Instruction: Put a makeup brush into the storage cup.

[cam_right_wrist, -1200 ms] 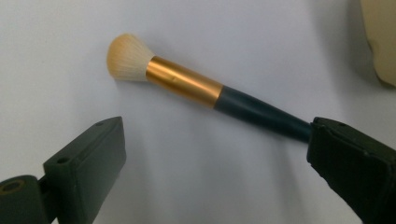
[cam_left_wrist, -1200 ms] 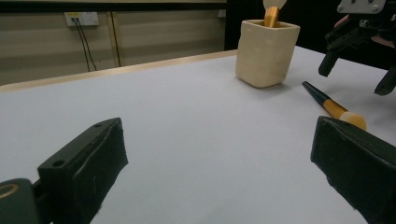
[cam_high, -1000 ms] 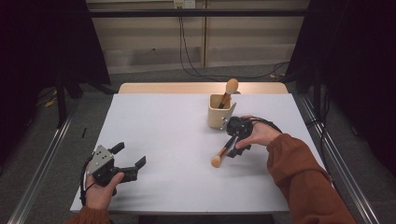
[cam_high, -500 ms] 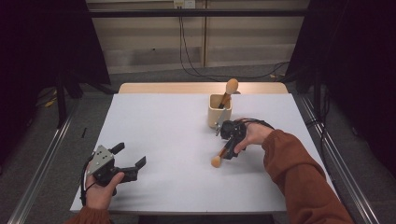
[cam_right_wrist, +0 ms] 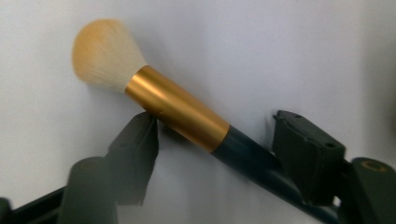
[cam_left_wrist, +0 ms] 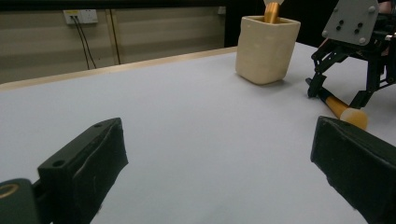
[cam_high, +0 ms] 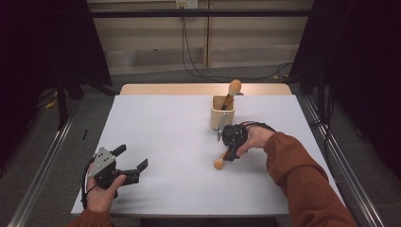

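A makeup brush (cam_high: 220,162) with a cream head, gold ferrule and dark handle lies on the white table (cam_high: 165,127). My right gripper (cam_high: 231,152) points down over it. The jaws have just been closing and straddle the brush (cam_right_wrist: 177,109). One finger (cam_right_wrist: 137,140) touches the ferrule, while the other stands just clear of the handle. The right gripper (cam_right_wrist: 219,135) is open around the brush. My left gripper (cam_high: 132,157) rests open at the front left with nothing in it. From the left gripper (cam_left_wrist: 219,135) I see the brush (cam_left_wrist: 348,114) and the right gripper (cam_left_wrist: 341,88) beyond.
A cream cup (cam_high: 222,113) stands just behind the right gripper and holds a second brush (cam_high: 233,88) upright. The same cup (cam_left_wrist: 266,49) shows at the far end of the left gripper view. Metal rails run along both sides of the table.
The right gripper has shifted slightly left over the brush and its jaws have narrowed around it. The brush and the left gripper have not moved.
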`<state>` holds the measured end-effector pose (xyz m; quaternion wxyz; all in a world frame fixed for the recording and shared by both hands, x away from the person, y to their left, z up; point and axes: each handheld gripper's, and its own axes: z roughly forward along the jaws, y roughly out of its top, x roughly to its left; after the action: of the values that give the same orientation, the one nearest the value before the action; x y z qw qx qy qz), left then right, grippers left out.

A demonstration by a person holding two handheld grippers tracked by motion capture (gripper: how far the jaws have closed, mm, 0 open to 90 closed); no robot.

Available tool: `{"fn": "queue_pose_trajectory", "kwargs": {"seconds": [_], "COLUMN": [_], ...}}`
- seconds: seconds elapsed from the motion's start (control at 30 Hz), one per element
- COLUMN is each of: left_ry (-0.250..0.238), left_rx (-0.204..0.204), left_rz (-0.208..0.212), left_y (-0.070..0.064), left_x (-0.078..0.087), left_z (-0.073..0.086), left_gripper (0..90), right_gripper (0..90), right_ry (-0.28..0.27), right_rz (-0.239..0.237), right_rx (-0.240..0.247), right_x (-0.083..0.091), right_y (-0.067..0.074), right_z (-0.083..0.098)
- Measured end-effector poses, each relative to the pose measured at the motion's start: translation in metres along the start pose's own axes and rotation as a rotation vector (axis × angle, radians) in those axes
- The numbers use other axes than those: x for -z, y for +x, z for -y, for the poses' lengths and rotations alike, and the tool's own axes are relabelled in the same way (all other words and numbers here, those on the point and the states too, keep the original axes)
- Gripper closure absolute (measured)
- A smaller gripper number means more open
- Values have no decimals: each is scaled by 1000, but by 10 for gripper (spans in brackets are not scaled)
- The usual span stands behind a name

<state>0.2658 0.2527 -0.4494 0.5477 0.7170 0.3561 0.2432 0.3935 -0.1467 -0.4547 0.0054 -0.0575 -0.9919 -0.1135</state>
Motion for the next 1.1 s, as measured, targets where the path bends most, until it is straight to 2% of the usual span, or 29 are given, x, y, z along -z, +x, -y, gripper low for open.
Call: {"fn": "queue_pose_trajectory", "kwargs": {"seconds": [0.23, 0.37, 0.6, 0.63, 0.73, 0.8, 1.1], "left_ry": [1, -9, -2, -3, -3, -2, -2], "left_rx": [-5, 5, -2, -3, 0, -3, -2], "left_rz": [0, -6, -1, -2, -2, -1, 0], "left_y": [0, 1, 0, 0, 0, 0, 0], "left_x": [0, 1, 0, 1, 1, 0, 0], "left_z": [0, 0, 0, 0, 0, 0, 0], "left_gripper": [33, 33, 33, 33, 33, 33, 33], "right_gripper": [501, 591, 714, 740, 750, 750, 751], "right_ry": [10, -3, 16, 17, 26, 27, 36], "right_rz": [-13, -19, -27, -29, -32, -27, -29], "right_rx": [7, 21, 10, -6, -34, -25, -61], "right_x": [2, 2, 3, 4, 4, 4, 4], "right_y": [3, 4, 4, 4, 4, 3, 3], "right_z": [-2, -1, -4, -4, -5, -5, -7]}}
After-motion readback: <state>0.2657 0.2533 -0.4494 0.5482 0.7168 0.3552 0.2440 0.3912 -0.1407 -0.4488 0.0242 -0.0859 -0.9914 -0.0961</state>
